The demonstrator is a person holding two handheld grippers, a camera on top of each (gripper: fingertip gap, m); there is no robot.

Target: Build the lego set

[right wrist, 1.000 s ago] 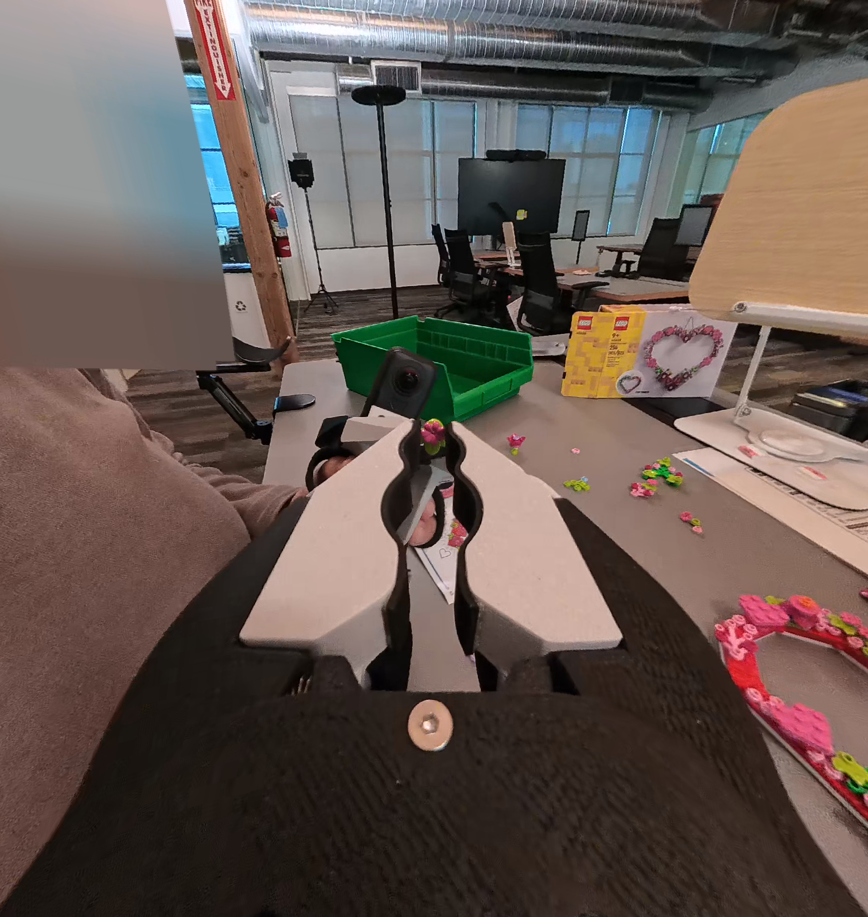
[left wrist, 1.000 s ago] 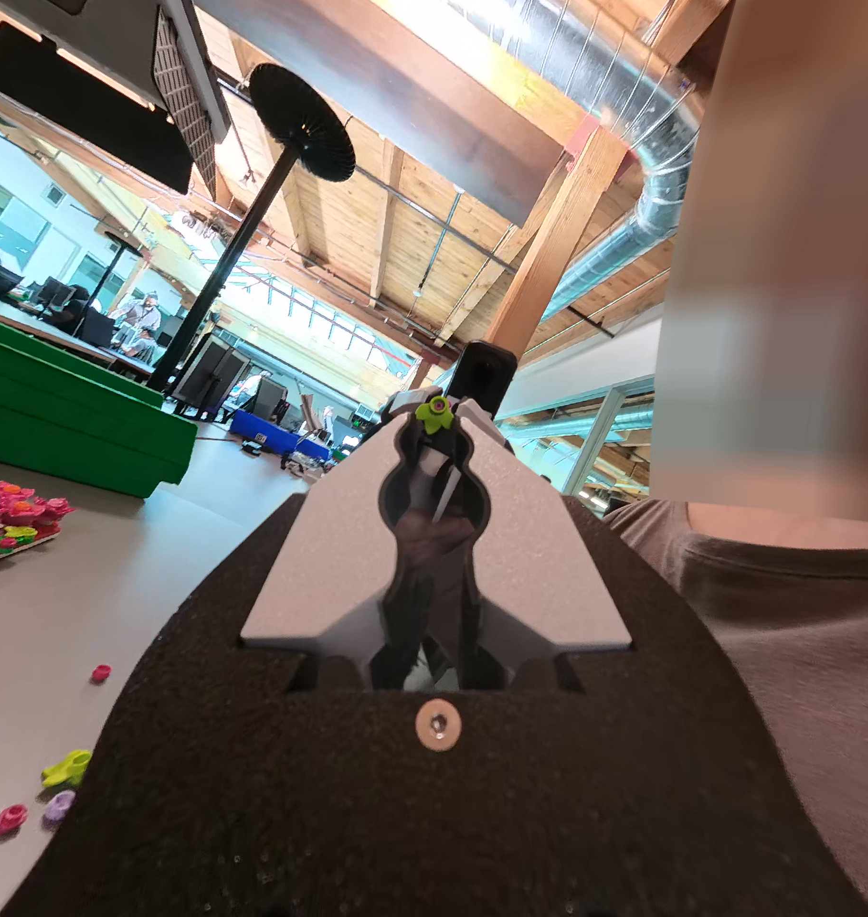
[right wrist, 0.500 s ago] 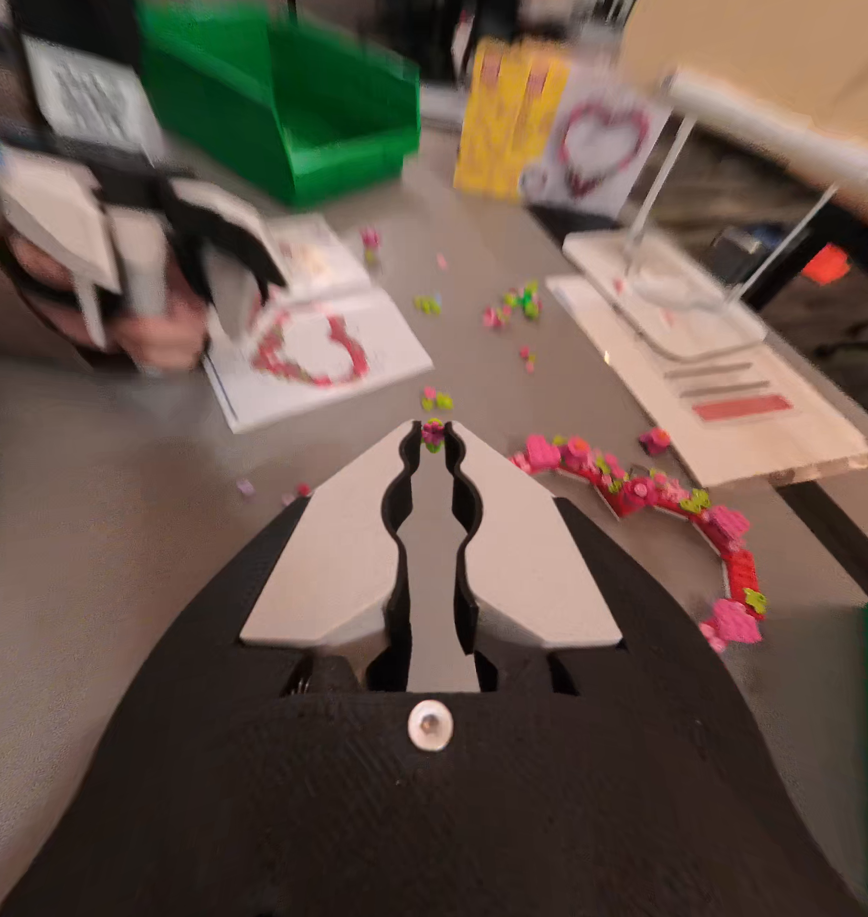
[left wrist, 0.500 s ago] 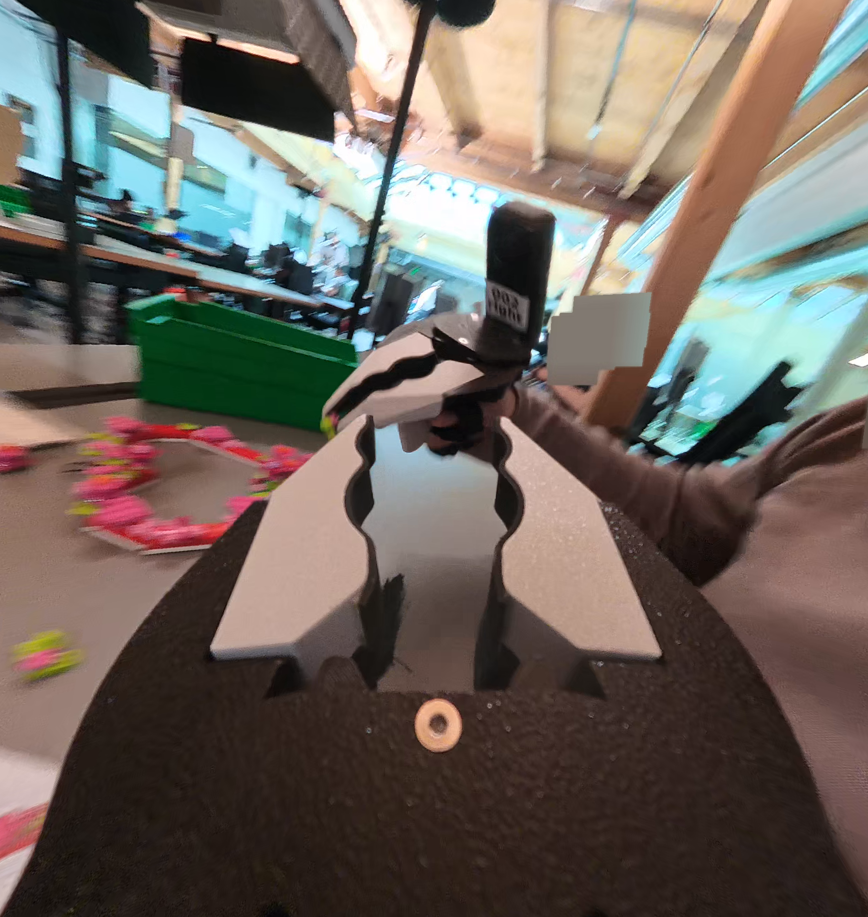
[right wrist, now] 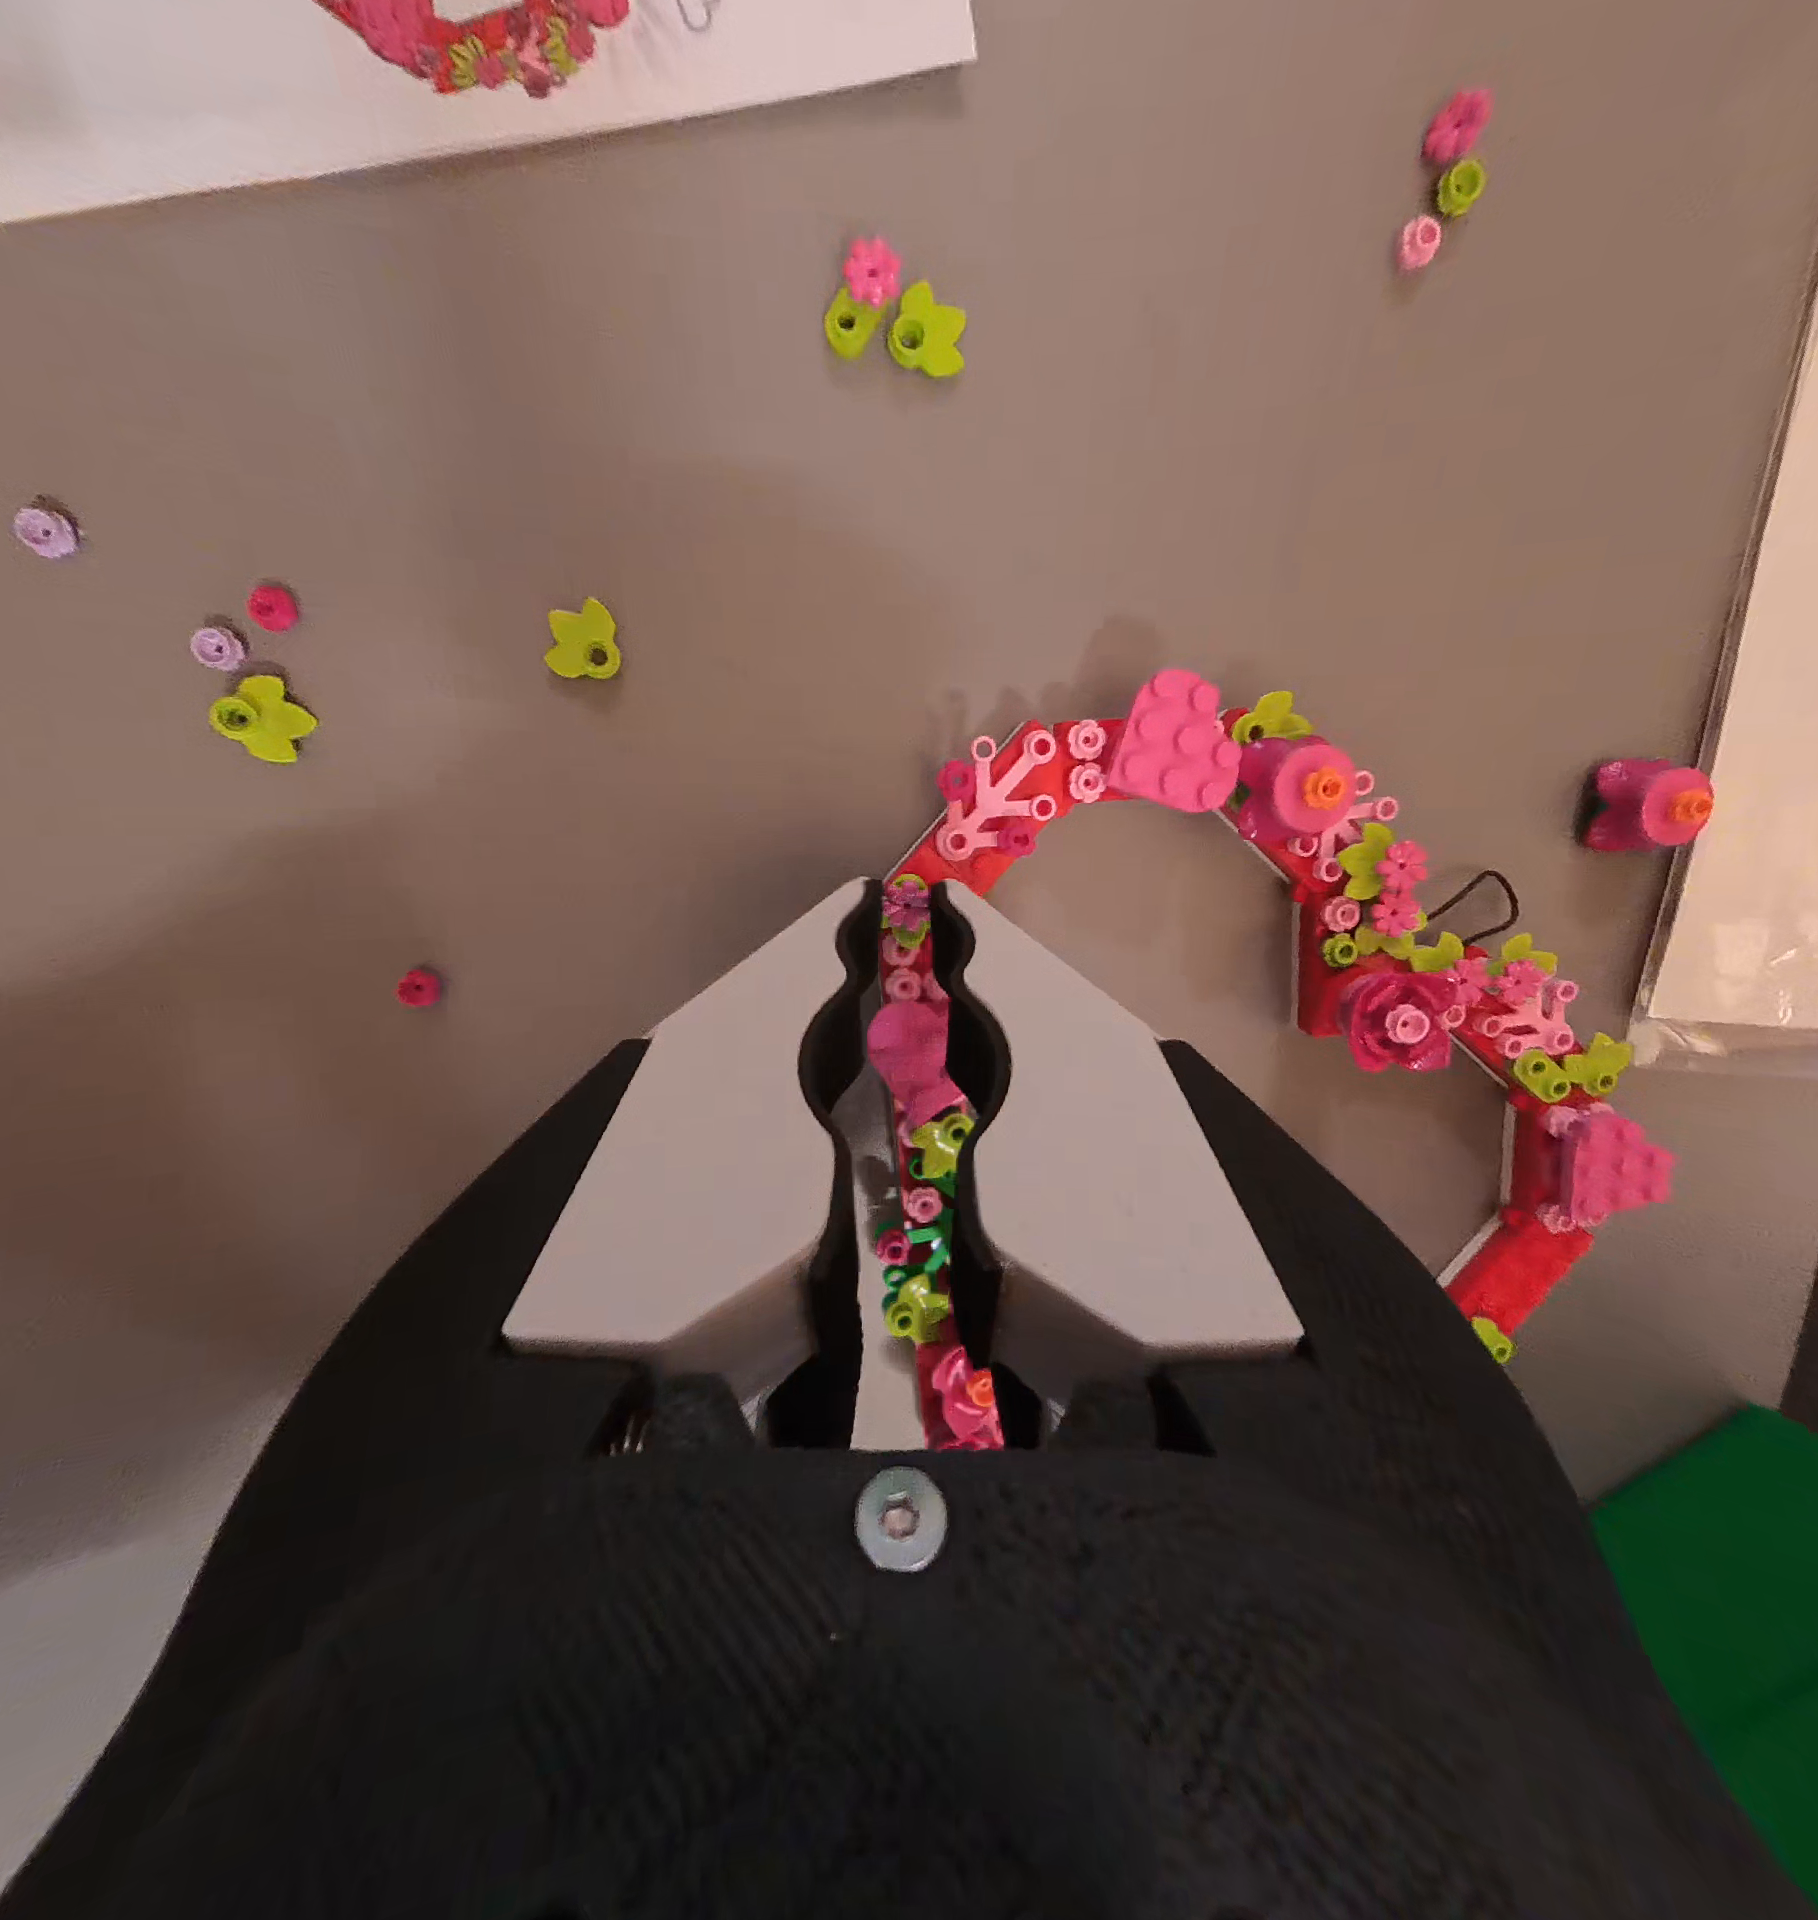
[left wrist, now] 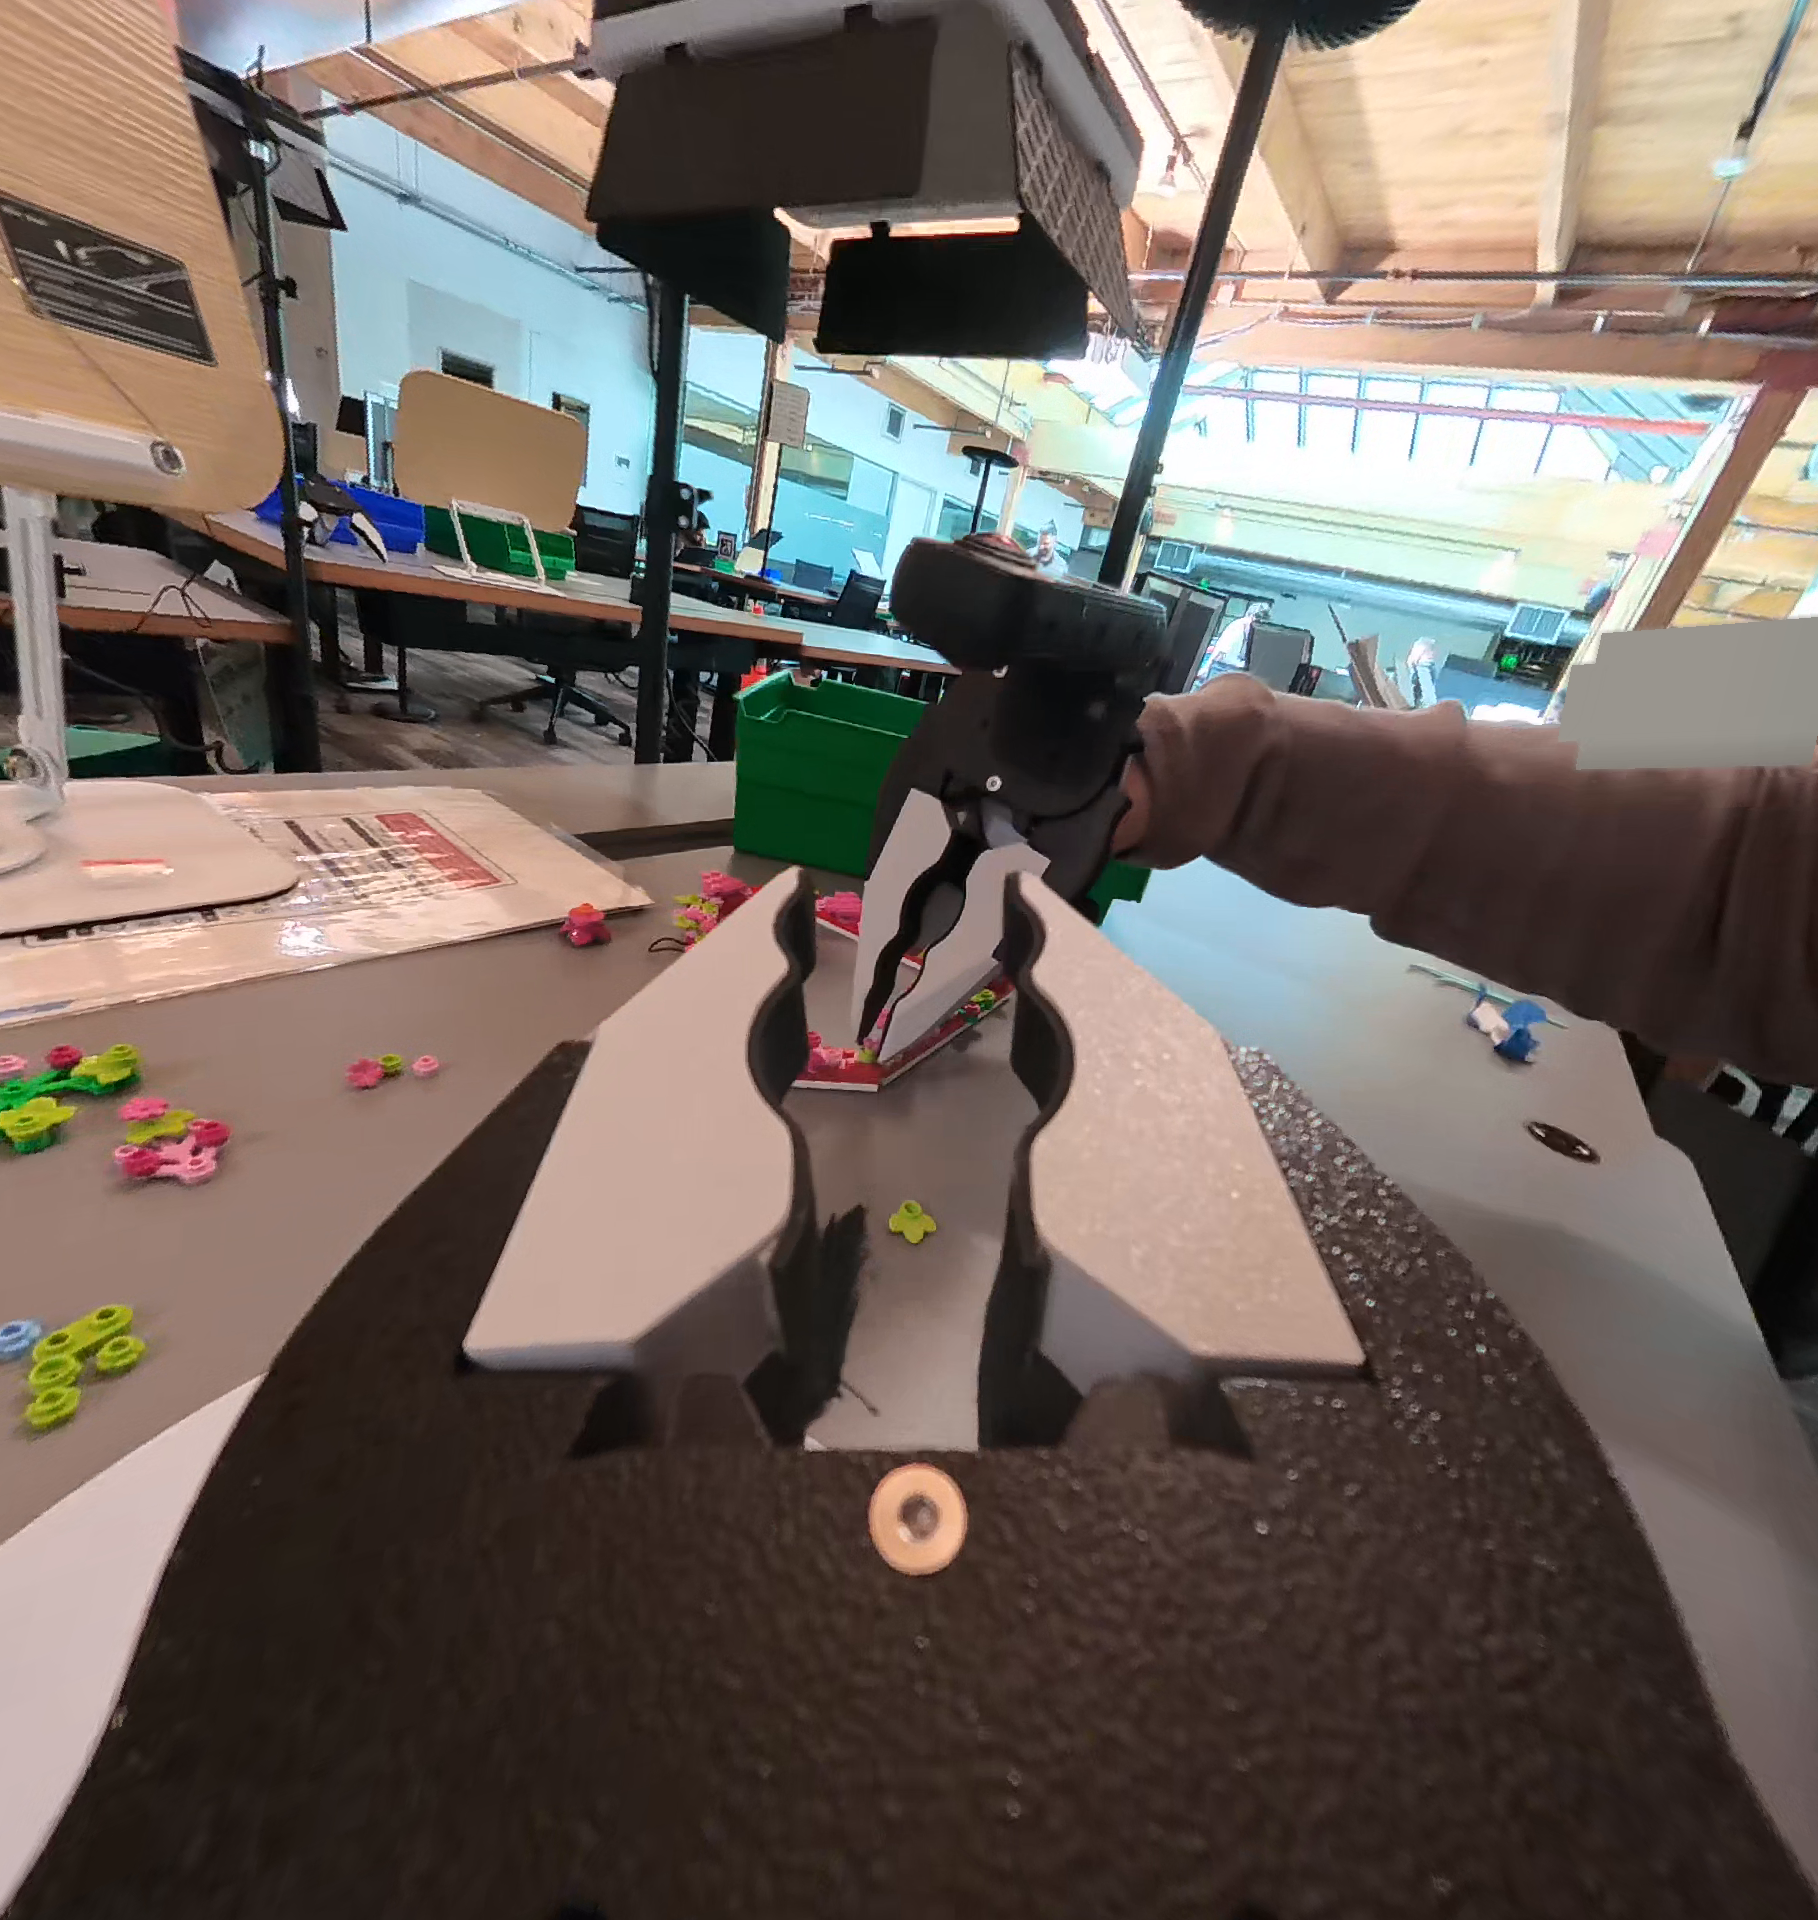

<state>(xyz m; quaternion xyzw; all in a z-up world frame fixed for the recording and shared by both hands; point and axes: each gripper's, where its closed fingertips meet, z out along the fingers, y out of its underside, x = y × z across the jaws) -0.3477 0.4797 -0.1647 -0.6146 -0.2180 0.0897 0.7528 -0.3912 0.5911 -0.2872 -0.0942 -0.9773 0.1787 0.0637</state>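
The red heart frame (right wrist: 1300, 831), covered with pink flowers and lime leaves, lies on the grey table. My right gripper (right wrist: 905, 902) points down over its left side, shut on a small pink flower piece (right wrist: 905, 906) just above the frame. In the left wrist view the right gripper (left wrist: 879, 1023) stands tip-down on the heart frame (left wrist: 853, 1075). My left gripper (left wrist: 907, 894) is open and empty, low over the table and facing the heart. A lime leaf piece (left wrist: 912, 1221) lies on the table between its fingers.
Loose pink and lime pieces (left wrist: 43, 1101) lie to the left, with more (right wrist: 583, 644) around the heart. A magenta flower (right wrist: 1643, 805) lies at the right. Also present: instruction booklet (right wrist: 365, 83), laminated sheet (left wrist: 365, 883), lamp base (left wrist: 105, 862), green bin (left wrist: 822, 790). There is about 15 centimetres between the tips of the two grippers.
Both grippers swung down from facing each other in the air to the table. The left opened and no longer holds the lime piece. The right carried its flower over the heart frame.
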